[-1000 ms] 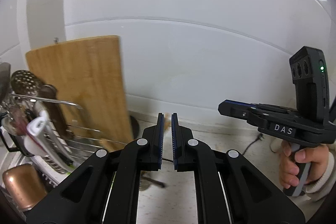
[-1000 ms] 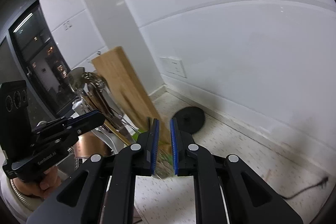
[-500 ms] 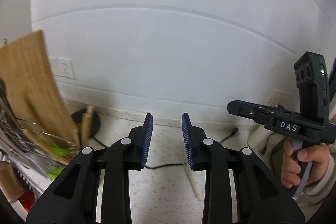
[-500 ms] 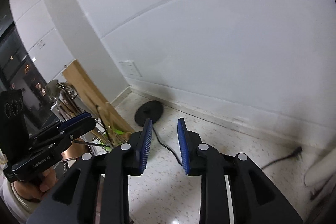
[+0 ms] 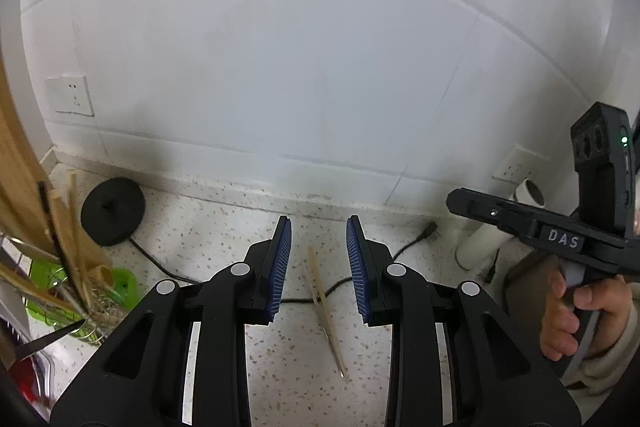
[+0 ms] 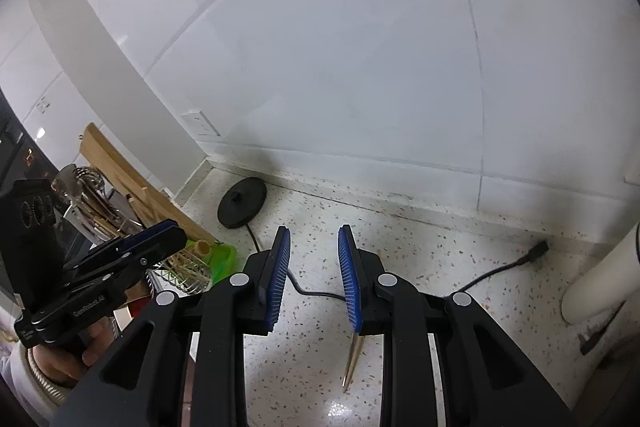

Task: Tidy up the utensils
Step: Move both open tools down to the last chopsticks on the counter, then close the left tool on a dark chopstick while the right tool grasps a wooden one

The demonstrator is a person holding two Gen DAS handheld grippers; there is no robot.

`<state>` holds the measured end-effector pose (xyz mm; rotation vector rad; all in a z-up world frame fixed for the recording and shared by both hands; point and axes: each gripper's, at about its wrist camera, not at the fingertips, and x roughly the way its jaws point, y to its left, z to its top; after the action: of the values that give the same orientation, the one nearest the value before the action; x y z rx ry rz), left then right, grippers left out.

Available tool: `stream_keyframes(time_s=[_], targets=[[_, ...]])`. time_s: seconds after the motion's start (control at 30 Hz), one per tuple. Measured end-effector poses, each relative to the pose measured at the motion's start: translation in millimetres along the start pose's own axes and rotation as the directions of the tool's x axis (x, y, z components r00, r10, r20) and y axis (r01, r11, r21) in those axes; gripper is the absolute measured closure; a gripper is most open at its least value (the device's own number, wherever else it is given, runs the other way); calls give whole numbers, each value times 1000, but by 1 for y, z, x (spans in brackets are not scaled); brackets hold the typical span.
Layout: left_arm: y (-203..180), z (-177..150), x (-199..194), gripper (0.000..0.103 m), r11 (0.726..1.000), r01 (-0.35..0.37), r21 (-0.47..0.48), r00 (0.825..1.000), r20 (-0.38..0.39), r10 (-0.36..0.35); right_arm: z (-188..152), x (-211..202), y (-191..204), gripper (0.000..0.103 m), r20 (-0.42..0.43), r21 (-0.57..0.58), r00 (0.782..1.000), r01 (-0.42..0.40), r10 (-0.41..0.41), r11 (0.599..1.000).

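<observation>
Left wrist view: left gripper gapes wide and empty above the chopsticks lying low centre on the speckled counter; right gripper likewise spread, holding nothing.

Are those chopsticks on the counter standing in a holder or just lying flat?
Lying flat. The chopsticks rest loose on the speckled counter, outside the green holder, between the open left gripper fingers.

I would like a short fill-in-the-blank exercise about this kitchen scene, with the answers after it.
1. The chopsticks lie on the ____.
2. The jaws of the left gripper are ____.
3. The pads on the right gripper are ____ in colour.
4. The round black base stands near the ____.

Answers: countertop; open; blue; wall
</observation>
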<state>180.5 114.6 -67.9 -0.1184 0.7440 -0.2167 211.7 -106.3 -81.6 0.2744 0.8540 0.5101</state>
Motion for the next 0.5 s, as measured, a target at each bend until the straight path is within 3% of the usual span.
stream_keyframes(time_s=[0.2,0.5], targets=[[4,-5,28,75,1000,11,-17,998,-56,-12,3,13,-23,80,-40,28,999,7,-6,1000],[14,-18,93,72,997,38,-61,982,-181,-49,5,70,-52,80,-170,82,985,26,-12,996]])
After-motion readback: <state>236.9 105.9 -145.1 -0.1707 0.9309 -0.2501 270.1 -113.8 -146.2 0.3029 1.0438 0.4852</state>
